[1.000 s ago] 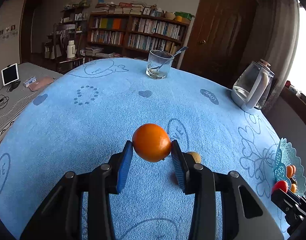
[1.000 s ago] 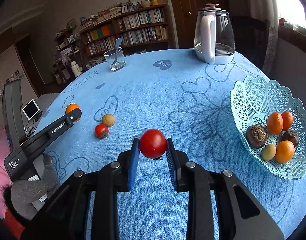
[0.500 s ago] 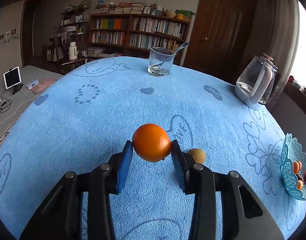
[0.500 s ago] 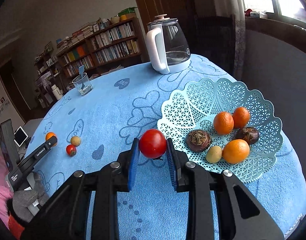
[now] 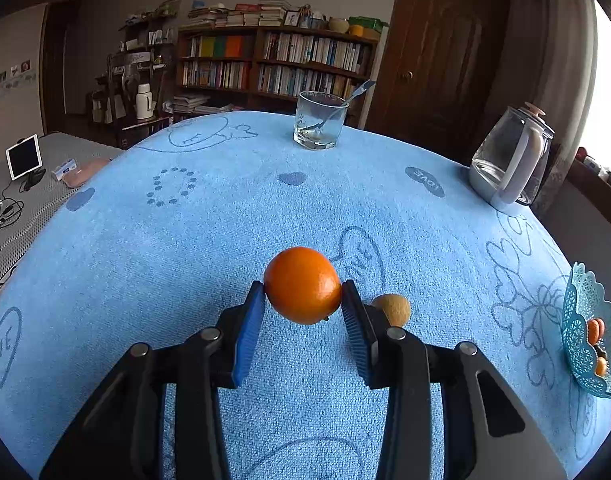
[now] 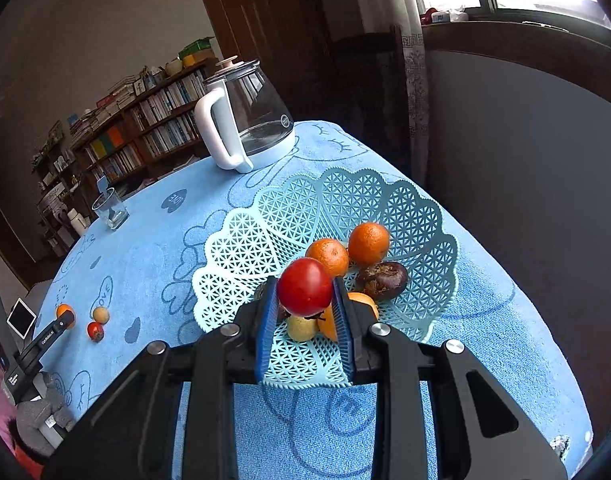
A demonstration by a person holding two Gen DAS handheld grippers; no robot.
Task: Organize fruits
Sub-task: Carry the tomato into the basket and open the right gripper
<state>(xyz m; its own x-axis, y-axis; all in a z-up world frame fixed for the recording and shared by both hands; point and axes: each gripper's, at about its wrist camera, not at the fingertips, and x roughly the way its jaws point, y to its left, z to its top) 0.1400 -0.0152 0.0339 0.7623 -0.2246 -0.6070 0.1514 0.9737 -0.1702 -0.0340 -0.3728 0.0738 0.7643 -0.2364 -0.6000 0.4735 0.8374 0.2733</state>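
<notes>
My left gripper (image 5: 302,300) is shut on an orange (image 5: 302,285) and holds it above the blue tablecloth. A brown kiwi (image 5: 392,309) lies on the cloth just right of it. My right gripper (image 6: 304,298) is shut on a red tomato (image 6: 304,287) and holds it over the near part of the light-blue lattice basket (image 6: 261,232). The basket holds two oranges (image 6: 368,243), a dark brown fruit (image 6: 381,275), a yellowish fruit (image 6: 300,328) and another orange partly hidden behind my fingers. A second tomato (image 6: 95,330) and the kiwi (image 6: 100,313) lie far left.
A glass kettle (image 6: 245,120) stands behind the basket, also in the left wrist view (image 5: 509,164). A drinking glass with a spoon (image 5: 319,125) stands at the far table edge. The basket (image 5: 585,344) sits at the table's right edge. Bookshelves and a door lie beyond.
My right gripper has carried the tomato right, from over the open cloth to above the basket. My left gripper keeps hold of the orange and has shifted slightly.
</notes>
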